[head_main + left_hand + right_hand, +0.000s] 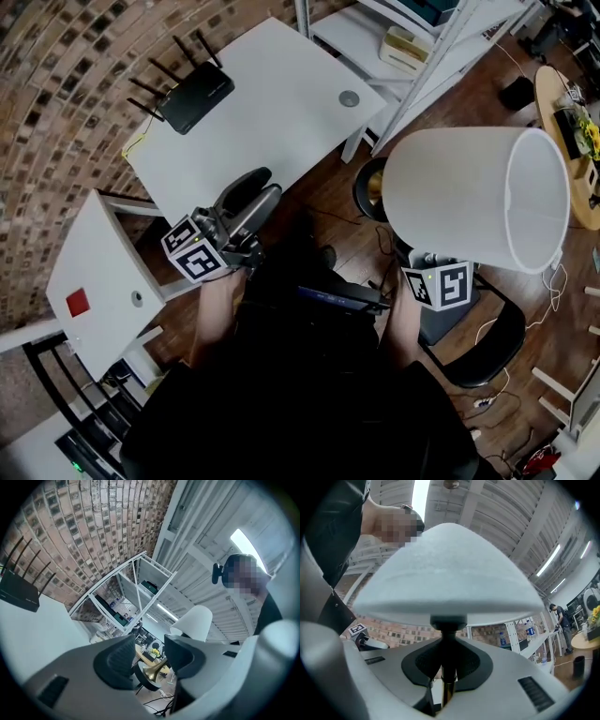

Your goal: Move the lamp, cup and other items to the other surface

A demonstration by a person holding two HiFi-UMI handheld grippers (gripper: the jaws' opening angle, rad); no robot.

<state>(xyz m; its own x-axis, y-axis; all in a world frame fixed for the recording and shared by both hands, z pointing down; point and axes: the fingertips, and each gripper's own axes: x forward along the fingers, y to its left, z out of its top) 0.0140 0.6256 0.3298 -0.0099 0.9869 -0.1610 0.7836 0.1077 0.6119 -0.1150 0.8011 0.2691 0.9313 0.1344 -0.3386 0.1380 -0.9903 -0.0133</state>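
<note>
— What sort of room is it?
— A brick wall [56, 94] behind a white worktop [281, 103], with a dark wooden floor [323, 202].
— Other furniture?
— A white shelving rack [361, 37] beside the worktop, a small white side table [103, 272] by the wall, and a round wooden table [548, 98] far right.
— Light?
— Strip lights [548, 559] on a ribbed ceiling [497, 508].

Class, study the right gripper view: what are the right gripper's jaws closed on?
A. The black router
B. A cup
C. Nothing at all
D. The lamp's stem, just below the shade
D: the right gripper is clamped on the thin stem of the lamp.
</note>
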